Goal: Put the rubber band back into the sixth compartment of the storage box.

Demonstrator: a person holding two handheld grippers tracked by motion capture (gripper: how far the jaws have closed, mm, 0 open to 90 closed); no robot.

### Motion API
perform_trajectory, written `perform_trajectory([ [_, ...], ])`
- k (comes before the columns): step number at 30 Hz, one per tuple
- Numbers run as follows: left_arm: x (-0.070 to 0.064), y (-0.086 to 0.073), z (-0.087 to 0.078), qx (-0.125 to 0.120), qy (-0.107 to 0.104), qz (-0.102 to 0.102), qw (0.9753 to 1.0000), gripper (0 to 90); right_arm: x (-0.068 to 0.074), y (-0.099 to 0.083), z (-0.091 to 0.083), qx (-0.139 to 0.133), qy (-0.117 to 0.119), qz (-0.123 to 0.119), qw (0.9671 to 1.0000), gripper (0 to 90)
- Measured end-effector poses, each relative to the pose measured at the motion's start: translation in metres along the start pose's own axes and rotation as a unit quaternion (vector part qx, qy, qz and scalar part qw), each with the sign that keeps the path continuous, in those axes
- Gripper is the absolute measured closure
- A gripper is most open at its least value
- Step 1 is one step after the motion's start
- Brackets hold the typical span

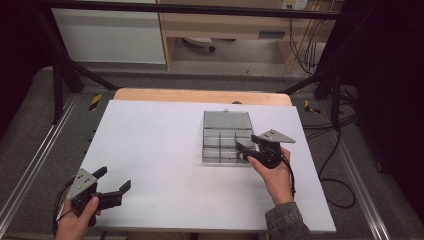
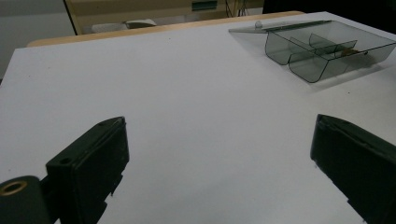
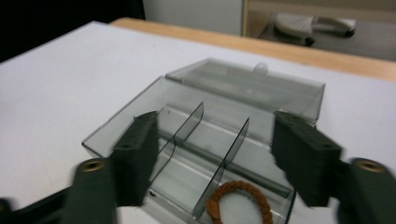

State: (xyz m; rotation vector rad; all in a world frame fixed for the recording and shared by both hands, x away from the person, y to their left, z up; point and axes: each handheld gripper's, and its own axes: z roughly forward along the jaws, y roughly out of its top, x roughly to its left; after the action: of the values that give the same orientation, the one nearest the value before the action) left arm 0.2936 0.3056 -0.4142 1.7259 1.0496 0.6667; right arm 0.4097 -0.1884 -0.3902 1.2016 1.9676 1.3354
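Right gripper point(image 3: 212, 154) jaws apart over clear divided box point(image 3: 196, 121) holding brown ring point(image 3: 240, 200); left gripper point(image 2: 219, 163) jaws apart.

A plain white bench point(image 1: 165, 165) with a pale wood edge at the back. On it, a smoky grey see-through box point(image 3: 140, 126) (dividers the same tint). Inside lies a reddish-brown twisted cord ring point(image 3: 239, 201). Both grippers have black jaws.
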Motion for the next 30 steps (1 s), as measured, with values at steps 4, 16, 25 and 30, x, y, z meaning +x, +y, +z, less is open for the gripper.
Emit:
perform_trajectory([
  [4,0.000,0.001,-0.003,-0.005,0.002,-0.005,1.0000,4.6,0.001,0.000,-0.016,-0.014,-0.017,-0.010,0.9997,8.9],
  [16,0.003,0.001,-0.010,-0.018,0.001,-0.026,0.9995,4.6,-0.017,-0.023,-0.062,-0.040,-0.032,-0.003,0.9987,5.1],
  [25,0.003,0.001,-0.012,-0.019,0.001,-0.028,0.9994,4.6,-0.028,-0.045,-0.080,-0.045,-0.044,-0.005,0.9980,4.6],
  [30,0.003,0.001,-0.011,-0.019,0.001,-0.027,0.9995,4.6,-0.031,-0.054,-0.085,-0.041,-0.046,-0.006,0.9981,4.0],
])
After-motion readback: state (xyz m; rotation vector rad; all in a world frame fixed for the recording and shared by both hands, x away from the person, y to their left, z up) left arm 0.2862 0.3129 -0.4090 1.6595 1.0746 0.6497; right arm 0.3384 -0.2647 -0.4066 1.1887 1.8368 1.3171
